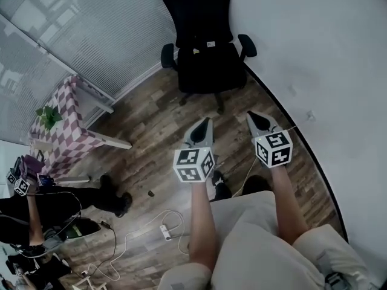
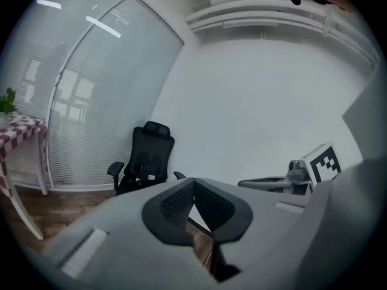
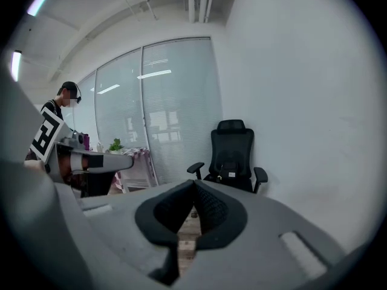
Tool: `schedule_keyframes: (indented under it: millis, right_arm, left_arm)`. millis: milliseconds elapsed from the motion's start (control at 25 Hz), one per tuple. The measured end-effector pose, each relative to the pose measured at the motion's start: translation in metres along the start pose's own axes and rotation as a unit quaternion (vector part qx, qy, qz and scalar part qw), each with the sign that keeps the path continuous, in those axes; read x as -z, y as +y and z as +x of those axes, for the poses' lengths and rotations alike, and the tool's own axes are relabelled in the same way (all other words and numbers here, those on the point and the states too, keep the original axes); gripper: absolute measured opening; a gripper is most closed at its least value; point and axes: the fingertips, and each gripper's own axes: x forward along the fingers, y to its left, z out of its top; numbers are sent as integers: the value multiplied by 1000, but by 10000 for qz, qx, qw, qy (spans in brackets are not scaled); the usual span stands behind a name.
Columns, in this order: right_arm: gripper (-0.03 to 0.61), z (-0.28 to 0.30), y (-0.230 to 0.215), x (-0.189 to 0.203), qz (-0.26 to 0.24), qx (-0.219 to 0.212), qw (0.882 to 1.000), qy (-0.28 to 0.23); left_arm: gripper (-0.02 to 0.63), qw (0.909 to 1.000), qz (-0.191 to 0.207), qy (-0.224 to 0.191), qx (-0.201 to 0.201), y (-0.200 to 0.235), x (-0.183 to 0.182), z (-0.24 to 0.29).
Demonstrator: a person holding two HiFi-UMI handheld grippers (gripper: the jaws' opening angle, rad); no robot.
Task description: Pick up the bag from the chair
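The left gripper (image 1: pixel 204 123) and right gripper (image 1: pixel 254 118) are side by side above the wooden floor (image 1: pixel 151 128), both pointing toward the black office chair (image 1: pixel 202 14) and well apart from it. Both pairs of jaws are pressed together with nothing between them. The black bag (image 1: pixel 208 52) with a small white tag sits on the chair's seat against the backrest, beside the white wall (image 1: pixel 314 47).

An office room: a black high-backed office chair (image 1: pixel 205 47) stands against a plain white wall (image 1: pixel 314 47), glazed partitions with slatted blinds (image 1: pixel 91 29) close one side, and a power strip (image 1: pixel 164 231) trails across wood-plank flooring (image 1: pixel 151 132).
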Motion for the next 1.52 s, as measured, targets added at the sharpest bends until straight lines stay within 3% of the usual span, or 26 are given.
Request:
schedule_keyframes:
  millis: [200, 360, 520, 800, 1160, 1280, 1520]
  right_arm:
    - [0, 25, 10, 0, 38, -209, 9997, 121]
    - [0, 46, 4, 6, 120, -130, 9997, 157]
    - [0, 70, -11, 5, 284, -31, 9996, 74]
    - [0, 135, -47, -49, 464, 160, 9978, -435]
    - [0, 208, -153, -119, 724, 1104, 9875, -863]
    - [0, 231, -176, -132, 853, 902, 9883, -883]
    - [0, 273, -199, -148, 841, -215, 9938, -696]
  left_arm:
    - [6, 9988, -246, -118, -417, 38, -4, 4]
    - [6, 9976, -336, -224, -561, 64, -4, 10]
    - [6, 9977, -315, -78, -599, 77, 0, 27]
    - [6, 9979, -254, -149, -569, 110, -42, 86]
    - [6, 9976, -202, -86, -652, 140, -94, 202]
    - [6, 9974, -126, -11, -714, 146, -107, 234]
    - [6, 9971, -64, -324, -681, 148, -139, 297]
